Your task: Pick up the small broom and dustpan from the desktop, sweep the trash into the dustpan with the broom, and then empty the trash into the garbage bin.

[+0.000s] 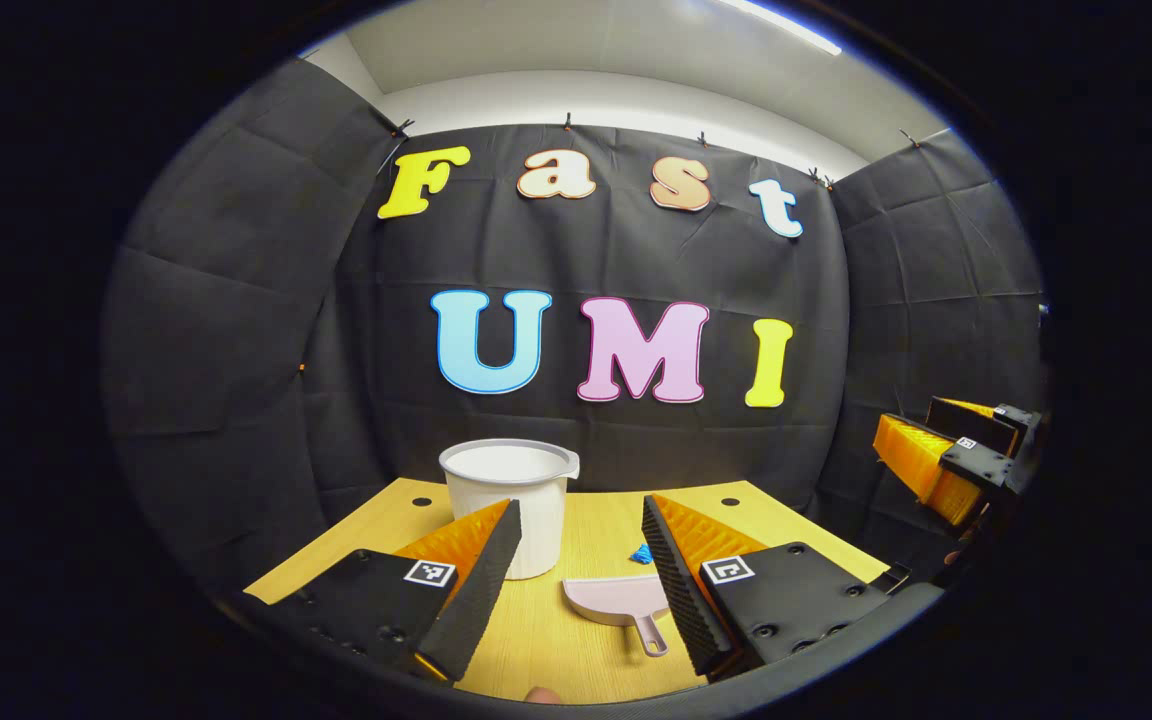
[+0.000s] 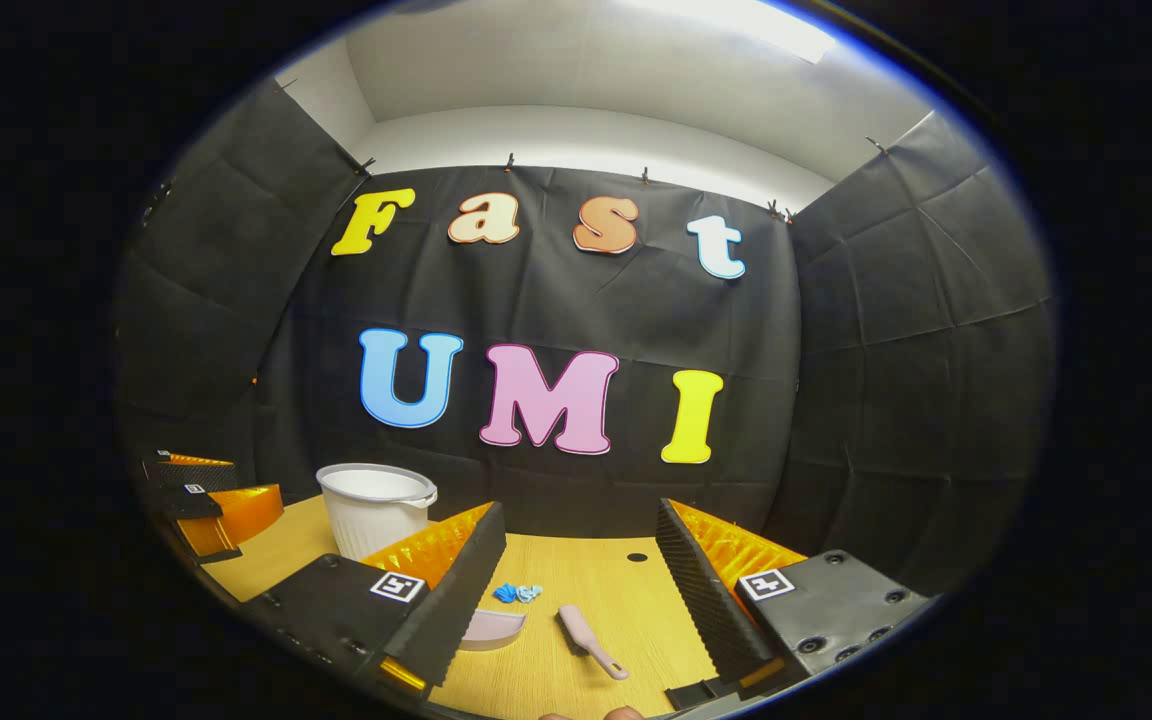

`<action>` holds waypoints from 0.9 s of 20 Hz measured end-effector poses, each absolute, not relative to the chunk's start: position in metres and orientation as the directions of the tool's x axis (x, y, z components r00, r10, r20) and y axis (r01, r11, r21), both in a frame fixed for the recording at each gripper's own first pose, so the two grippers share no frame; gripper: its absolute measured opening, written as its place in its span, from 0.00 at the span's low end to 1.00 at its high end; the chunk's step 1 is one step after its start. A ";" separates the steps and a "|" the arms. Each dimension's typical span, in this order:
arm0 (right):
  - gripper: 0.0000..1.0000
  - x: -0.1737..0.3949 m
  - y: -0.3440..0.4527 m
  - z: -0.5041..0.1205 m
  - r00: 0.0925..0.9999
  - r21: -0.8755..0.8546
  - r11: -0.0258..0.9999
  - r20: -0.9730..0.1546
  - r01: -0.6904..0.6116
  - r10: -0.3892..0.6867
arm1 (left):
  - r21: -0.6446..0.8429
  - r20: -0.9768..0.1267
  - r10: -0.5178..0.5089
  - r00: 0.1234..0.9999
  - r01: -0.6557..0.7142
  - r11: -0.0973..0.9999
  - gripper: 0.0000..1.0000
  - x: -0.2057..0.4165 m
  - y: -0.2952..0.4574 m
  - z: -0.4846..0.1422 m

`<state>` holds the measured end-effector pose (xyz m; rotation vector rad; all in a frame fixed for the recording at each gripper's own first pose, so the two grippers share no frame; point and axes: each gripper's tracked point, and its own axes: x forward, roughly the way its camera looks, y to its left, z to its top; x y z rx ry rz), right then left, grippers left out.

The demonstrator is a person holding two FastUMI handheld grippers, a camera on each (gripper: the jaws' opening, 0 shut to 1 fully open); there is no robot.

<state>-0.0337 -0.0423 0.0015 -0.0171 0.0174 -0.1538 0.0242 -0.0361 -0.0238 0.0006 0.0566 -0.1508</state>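
Note:
A pink dustpan [image 1: 621,602] lies flat on the wooden desktop [image 1: 596,650], handle toward me, between the spread fingers of my left gripper [image 1: 581,575], which is open and holds nothing. Blue crumpled trash [image 1: 642,553] lies just behind the pan. In the right gripper view a small pink broom [image 2: 591,640] lies on the desktop [image 2: 576,580] between the fingers of my open right gripper [image 2: 576,580]. The blue trash [image 2: 517,592] sits to the broom's left, and the dustpan [image 2: 492,628] peeks out beside my left finger. The white garbage bin [image 1: 511,503] stands upright at the back left [image 2: 376,508].
The other gripper [image 1: 956,455] hovers at the right edge of the left gripper view, and at the left edge [image 2: 201,500] of the right gripper view. Small round holes [image 2: 637,557] mark the desktop near its back edge. Black cloth walls close in behind and on both sides.

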 end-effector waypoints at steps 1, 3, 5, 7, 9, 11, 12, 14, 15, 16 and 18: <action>0.98 -0.034 -0.042 -0.001 0.988 -0.017 0.989 -0.027 0.150 -0.150 | -0.003 -0.058 -0.151 0.987 0.151 0.989 0.72 0.022 -0.036 -0.025; 0.94 -0.036 -0.041 0.004 0.989 -0.007 0.990 -0.024 0.144 -0.144 | 0.001 -0.061 -0.157 0.986 0.157 0.988 0.72 0.023 -0.039 -0.025; 0.94 -0.038 -0.046 0.008 0.988 -0.030 0.987 -0.010 0.157 -0.157 | 0.006 -0.065 -0.170 0.983 0.171 0.985 0.72 0.024 -0.046 -0.026; 0.98 -0.039 -0.048 0.011 0.987 -0.080 0.984 -0.004 0.158 -0.159 | -0.001 -0.069 -0.188 0.980 0.188 0.982 0.72 0.028 -0.055 -0.026; 0.94 -0.037 -0.048 0.020 0.989 -0.102 0.983 0.019 0.151 -0.150 | -0.010 -0.069 -0.205 0.976 0.205 0.979 0.72 0.032 -0.064 -0.022; 0.94 -0.031 -0.055 0.034 0.985 -0.110 0.980 0.066 0.168 -0.161 | -0.006 -0.056 -0.217 0.975 0.217 0.976 0.72 0.036 -0.073 -0.015; 0.98 -0.025 -0.057 0.037 0.984 -0.108 0.980 0.076 0.167 -0.159 | 0.001 -0.058 -0.209 0.976 0.209 0.978 0.72 0.039 -0.073 -0.013; 0.97 -0.013 -0.057 0.035 0.986 -0.094 0.983 0.081 0.154 -0.147 | -0.002 -0.061 -0.206 0.977 0.207 0.978 0.72 0.047 -0.079 -0.013; 0.97 -0.007 -0.060 0.033 0.986 -0.090 0.984 0.075 0.153 -0.147 | -0.024 -0.049 -0.209 0.977 0.208 0.978 0.72 0.051 -0.084 -0.010; 0.94 -0.001 -0.064 0.030 0.987 -0.085 0.985 0.068 0.149 -0.143 | -0.055 -0.041 -0.213 0.976 0.210 0.976 0.72 0.054 -0.089 -0.007; 0.99 0.009 -0.076 0.025 0.987 -0.078 0.985 0.057 0.152 -0.148 | -0.100 -0.043 -0.187 0.981 0.182 0.978 0.72 0.065 -0.090 -0.009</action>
